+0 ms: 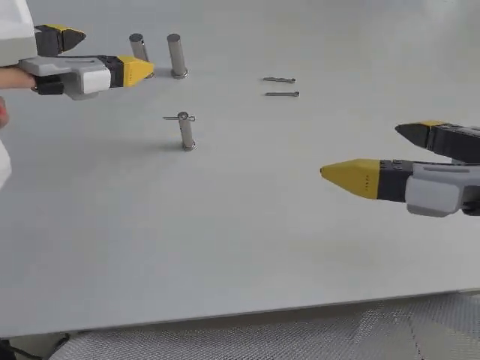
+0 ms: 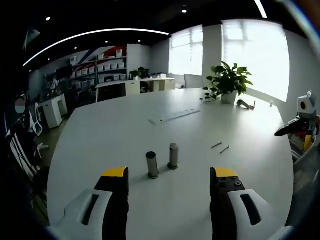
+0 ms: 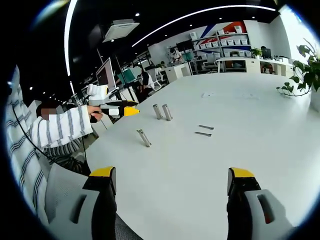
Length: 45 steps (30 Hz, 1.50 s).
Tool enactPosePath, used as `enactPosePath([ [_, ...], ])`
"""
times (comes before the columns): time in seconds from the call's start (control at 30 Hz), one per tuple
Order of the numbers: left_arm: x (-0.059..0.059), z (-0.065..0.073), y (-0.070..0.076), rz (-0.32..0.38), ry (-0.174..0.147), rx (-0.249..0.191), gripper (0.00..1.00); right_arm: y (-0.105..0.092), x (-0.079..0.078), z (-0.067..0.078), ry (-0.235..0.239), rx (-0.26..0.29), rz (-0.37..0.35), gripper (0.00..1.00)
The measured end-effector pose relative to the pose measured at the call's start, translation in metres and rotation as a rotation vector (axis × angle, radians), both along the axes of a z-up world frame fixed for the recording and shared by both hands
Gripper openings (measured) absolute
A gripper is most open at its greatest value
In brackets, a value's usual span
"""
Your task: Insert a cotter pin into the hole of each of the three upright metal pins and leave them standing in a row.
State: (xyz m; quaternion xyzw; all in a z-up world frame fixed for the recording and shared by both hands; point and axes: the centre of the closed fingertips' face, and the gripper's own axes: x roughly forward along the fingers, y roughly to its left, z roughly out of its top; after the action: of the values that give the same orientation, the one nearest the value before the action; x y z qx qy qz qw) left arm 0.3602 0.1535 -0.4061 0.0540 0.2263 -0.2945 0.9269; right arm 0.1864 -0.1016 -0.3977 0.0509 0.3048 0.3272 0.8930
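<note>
Two bare metal pins [image 1: 137, 46] [image 1: 177, 56] stand upright side by side at the far left of the white table [image 1: 247, 247]. A third pin [image 1: 186, 131] stands nearer, with a cotter pin [image 1: 178, 118] through its top hole. Two loose cotter pins [image 1: 279, 79] [image 1: 282, 94] lie flat to the right. My left gripper [image 1: 105, 52] hovers open just left of the two bare pins [image 2: 152, 165] [image 2: 173, 156], which sit just ahead of its jaws. My right gripper [image 1: 364, 151] is open and empty at the right, well away from the pins [image 3: 144, 138] and the loose cotter pins [image 3: 206, 127].
The table's front edge [image 1: 240, 311] runs across the bottom of the head view. A potted plant [image 2: 227, 82] stands at the far end of the table. A person's striped sleeve [image 3: 55, 130] holds the left gripper [image 3: 115, 110].
</note>
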Motion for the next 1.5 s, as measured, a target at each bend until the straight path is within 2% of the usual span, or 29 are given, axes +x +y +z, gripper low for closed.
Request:
enactPosePath([
  [0.07,0.009,-0.004,0.001,0.013,0.002,-0.008,0.51,0.0,-0.001,-0.002,0.008,0.005,0.0,0.91],
  [0.13,0.015,-0.009,0.001,0.019,0.004,0.003,0.43,0.001,-0.001,0.002,0.01,0.052,-0.013,0.91],
  [0.17,0.018,-0.015,0.003,0.009,0.007,0.051,0.41,0.0,0.0,0.003,0.009,0.061,-0.018,0.91],
  [0.2,0.02,-0.019,0.003,0.002,0.013,0.071,0.41,0.0,0.0,0.003,0.009,0.058,-0.019,0.91],
  [0.37,0.032,-0.032,-0.003,-0.008,0.024,0.097,0.38,-0.005,0.0,-0.003,0.02,0.024,-0.015,0.9],
  [0.53,0.046,-0.042,-0.006,0.008,0.029,0.1,0.31,-0.003,0.0,-0.003,0.022,0.042,-0.015,0.9],
  [0.57,0.049,-0.044,-0.006,0.013,0.031,0.095,0.3,-0.003,0.0,-0.003,0.022,0.039,-0.014,0.9],
  [0.6,0.051,-0.047,-0.007,0.02,0.046,0.065,0.29,-0.004,-0.001,-0.004,0.025,0.038,-0.014,0.9],
  [0.63,0.053,-0.05,-0.007,0.023,0.057,0.055,0.28,-0.004,-0.001,-0.004,0.027,0.038,-0.015,0.9],
  [0.7,0.057,-0.054,-0.006,0.023,0.058,0.06,0.26,-0.005,-0.002,-0.006,0.031,0.039,-0.018,0.89],
  [0.77,0.059,-0.057,-0.004,0.029,0.061,0.073,0.23,-0.005,-0.002,-0.009,0.039,0.042,-0.02,0.89],
  [0.83,0.06,-0.059,-0.002,0.028,0.059,0.104,0.2,-0.005,-0.004,-0.012,0.049,0.039,-0.02,0.89],
  [0.93,0.059,-0.059,-0.006,0.017,0.064,0.084,0.16,-0.004,-0.005,-0.014,0.059,0.035,-0.02,0.89],
  [1.3,0.065,-0.062,-0.014,0.01,0.05,0.077,0.12,0.0,-0.007,-0.015,0.069,0.033,-0.018,0.87],
  [1.5,0.069,-0.062,-0.011,0.035,0.036,0.097,0.1,-0.002,-0.009,-0.015,0.072,0.031,-0.027,0.87],
])
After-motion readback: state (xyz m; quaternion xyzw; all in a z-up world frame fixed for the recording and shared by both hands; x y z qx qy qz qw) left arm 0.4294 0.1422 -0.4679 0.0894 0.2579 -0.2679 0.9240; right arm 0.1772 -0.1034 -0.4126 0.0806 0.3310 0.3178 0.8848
